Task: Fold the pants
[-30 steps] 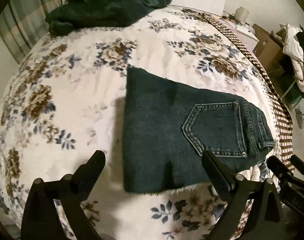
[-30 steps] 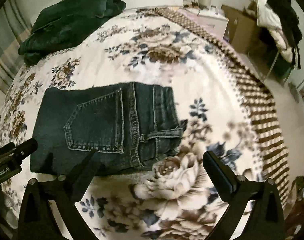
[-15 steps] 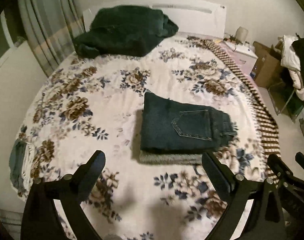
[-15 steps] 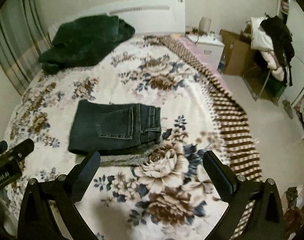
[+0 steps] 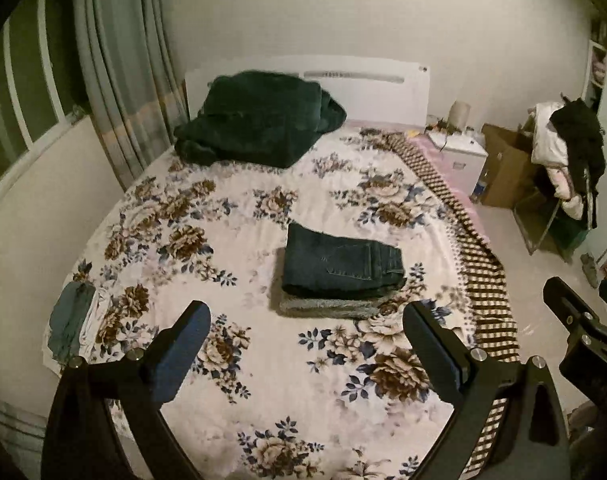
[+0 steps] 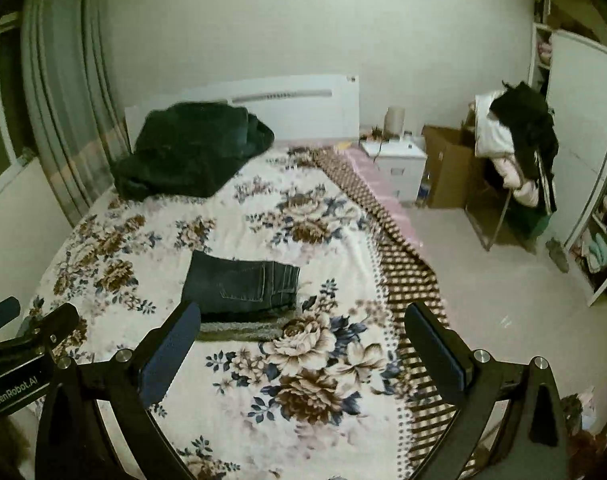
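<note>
Pants [image 5: 341, 266] sit folded in a compact rectangle mid-bed [image 5: 263, 360], on top of a grey folded item [image 5: 327, 307], so the fold looks done. Long axis runs across the bed; waistband end points toward the striped bed edge, back pocket up. Left claw [image 5: 307, 344] and right claw [image 6: 303, 344] both wide, empty, well clear, likely backed off to avoid disturbing the stack.

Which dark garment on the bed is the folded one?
The jeans mid-bed, a flat rectangle with a back pocket showing. The dark green garment by the headboard lies in a crumpled heap.
</note>
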Action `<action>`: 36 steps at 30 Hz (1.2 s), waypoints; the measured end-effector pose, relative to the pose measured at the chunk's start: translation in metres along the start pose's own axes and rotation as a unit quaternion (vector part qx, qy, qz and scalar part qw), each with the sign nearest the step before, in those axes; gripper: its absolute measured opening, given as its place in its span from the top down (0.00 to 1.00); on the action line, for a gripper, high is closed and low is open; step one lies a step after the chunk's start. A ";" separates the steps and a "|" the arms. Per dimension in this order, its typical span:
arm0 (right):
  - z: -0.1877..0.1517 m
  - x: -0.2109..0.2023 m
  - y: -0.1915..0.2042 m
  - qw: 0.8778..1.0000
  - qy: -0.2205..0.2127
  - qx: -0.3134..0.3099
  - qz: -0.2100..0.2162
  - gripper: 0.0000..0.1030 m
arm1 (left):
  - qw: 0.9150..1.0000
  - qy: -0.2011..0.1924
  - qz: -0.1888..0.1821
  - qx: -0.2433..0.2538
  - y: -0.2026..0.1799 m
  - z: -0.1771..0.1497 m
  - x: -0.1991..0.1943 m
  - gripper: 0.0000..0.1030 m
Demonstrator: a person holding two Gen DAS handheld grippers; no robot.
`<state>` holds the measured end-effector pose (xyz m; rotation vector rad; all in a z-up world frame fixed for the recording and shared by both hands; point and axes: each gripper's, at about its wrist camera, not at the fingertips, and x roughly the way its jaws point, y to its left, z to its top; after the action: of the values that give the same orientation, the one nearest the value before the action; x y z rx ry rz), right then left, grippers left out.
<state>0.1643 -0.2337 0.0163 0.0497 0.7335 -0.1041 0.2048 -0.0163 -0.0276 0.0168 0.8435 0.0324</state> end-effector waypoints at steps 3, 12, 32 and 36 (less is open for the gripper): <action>0.001 -0.042 -0.003 1.000 -0.014 -0.005 0.004 0.00 | 1.000 -0.013 -0.002 0.000 -0.001 -0.001 -0.030 0.05; 0.002 -0.131 -0.011 0.999 -0.042 -0.018 0.024 0.00 | 0.999 -0.046 0.009 -0.011 0.003 -0.011 -0.092 0.04; 0.012 -0.150 -0.012 0.998 -0.049 -0.033 0.031 0.00 | 0.998 -0.058 0.030 -0.023 0.000 -0.022 -0.123 0.00; 0.014 -0.144 -0.012 0.998 -0.047 -0.033 0.033 0.00 | 0.997 -0.060 0.036 -0.025 0.003 -0.020 -0.124 0.00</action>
<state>0.0658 -0.2360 0.1232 0.0054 0.6411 -0.0181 0.1071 -0.0181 0.0521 0.0014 0.7219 0.1189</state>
